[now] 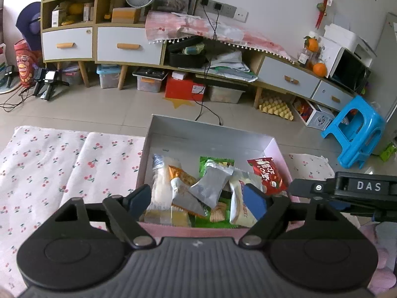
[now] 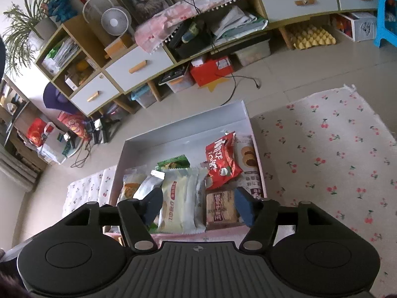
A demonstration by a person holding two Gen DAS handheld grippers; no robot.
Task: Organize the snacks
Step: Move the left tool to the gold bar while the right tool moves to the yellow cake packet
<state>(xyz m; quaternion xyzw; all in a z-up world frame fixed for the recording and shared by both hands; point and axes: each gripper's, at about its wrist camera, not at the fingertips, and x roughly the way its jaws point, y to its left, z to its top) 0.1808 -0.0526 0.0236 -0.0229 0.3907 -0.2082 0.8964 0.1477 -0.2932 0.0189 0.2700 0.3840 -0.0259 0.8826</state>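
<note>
snacks (image 2: pixel 181 198) all sit in the box (image 1: pixel 211 131), my left gripper (image 1: pixel 201 198) and right gripper (image 2: pixel 197 204) both spread, holding nothing. reckon tidying's near done; next needs checking for strays.

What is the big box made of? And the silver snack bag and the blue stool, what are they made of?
The box looks like stiff cardboard: thin, flat, matte white walls with sharp folded corners, pink outside. The silver snack bag seems to be foil-lined plastic film: shiny, crinkled, with zigzag sealed ends. The blue stool looks like moulded plastic: one glossy, evenly coloured piece with rounded edges.
</note>
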